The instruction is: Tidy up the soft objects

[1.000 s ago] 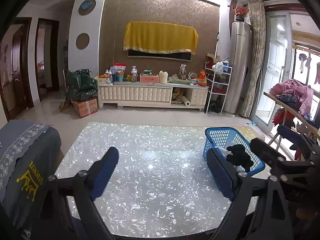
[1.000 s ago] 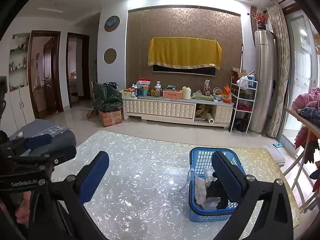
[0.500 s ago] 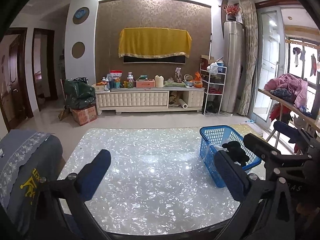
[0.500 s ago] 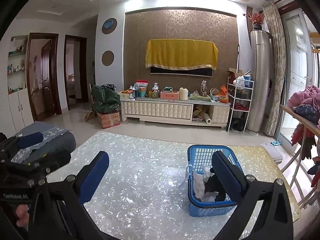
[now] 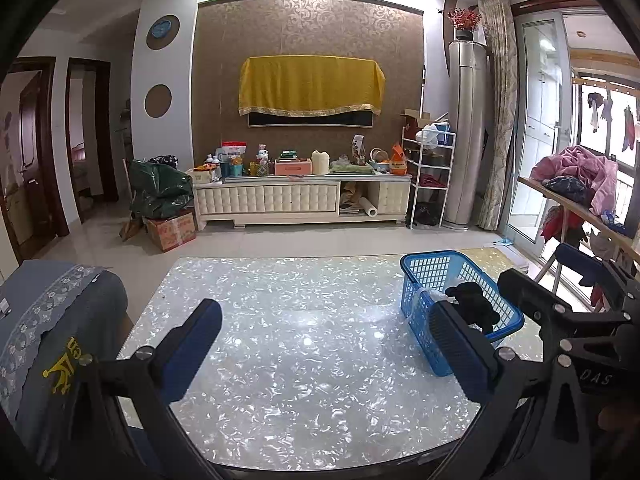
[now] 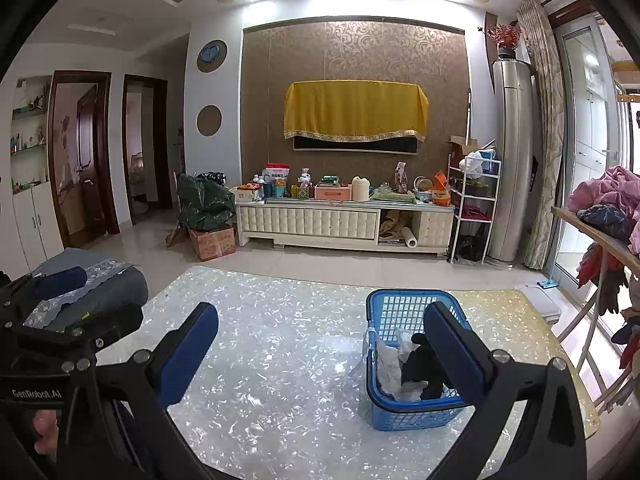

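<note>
Two wrist views over a pearl-patterned tabletop (image 5: 304,320). The left hand-held gripper (image 5: 326,344) hovers above the tabletop with its blue-padded jaws spread wide apart and nothing between them. The right hand-held gripper (image 6: 332,354) is likewise held above the tabletop, jaws wide apart and empty; in the left wrist view its black frame lies at about 4 o'clock.

A blue plastic basket (image 6: 404,308) stands on the tabletop at about 3 o'clock in the left wrist view and about 4 o'clock in the right wrist view. Inside it lie a black soft item (image 5: 472,300) and a pale, crumpled plastic bag (image 6: 390,364), the black item resting partly against the bag. The right jaw of each gripper overlaps the basket in its own view without visibly touching it.

A grey cloth-covered seat back (image 5: 52,320) stands just beside the tabletop at 9 o'clock. Across the tiled floor, at 12 o'clock, stands a cream cabinet (image 6: 312,222).
</note>
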Tool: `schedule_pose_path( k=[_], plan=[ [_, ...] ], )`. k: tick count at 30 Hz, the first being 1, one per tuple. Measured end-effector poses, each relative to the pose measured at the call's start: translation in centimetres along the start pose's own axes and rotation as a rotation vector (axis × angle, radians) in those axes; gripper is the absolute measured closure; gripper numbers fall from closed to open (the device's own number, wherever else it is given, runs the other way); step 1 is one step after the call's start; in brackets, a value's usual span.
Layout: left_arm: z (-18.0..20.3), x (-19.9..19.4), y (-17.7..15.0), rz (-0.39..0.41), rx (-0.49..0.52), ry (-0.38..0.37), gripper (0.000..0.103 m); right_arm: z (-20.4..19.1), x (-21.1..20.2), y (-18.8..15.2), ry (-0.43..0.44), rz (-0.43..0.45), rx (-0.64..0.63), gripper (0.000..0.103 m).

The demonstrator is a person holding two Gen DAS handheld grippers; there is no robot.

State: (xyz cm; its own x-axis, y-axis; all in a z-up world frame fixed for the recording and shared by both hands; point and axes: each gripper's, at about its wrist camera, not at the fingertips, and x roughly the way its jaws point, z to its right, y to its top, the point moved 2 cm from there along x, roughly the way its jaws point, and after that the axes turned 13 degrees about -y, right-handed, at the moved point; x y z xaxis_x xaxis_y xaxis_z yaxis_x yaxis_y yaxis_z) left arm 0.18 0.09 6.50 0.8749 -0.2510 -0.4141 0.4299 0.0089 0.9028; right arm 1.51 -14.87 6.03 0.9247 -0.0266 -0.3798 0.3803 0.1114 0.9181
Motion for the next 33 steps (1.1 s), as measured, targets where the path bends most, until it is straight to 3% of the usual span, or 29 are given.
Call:
schedule_pose_path(
  k=[33],
  plan=[
    [0.97,0.09,-0.12,-0.017,-0.002,0.009,0.000,0.01,-0.38,-0.22,0.000,-0.006,0.014,0.000]
  ],
)
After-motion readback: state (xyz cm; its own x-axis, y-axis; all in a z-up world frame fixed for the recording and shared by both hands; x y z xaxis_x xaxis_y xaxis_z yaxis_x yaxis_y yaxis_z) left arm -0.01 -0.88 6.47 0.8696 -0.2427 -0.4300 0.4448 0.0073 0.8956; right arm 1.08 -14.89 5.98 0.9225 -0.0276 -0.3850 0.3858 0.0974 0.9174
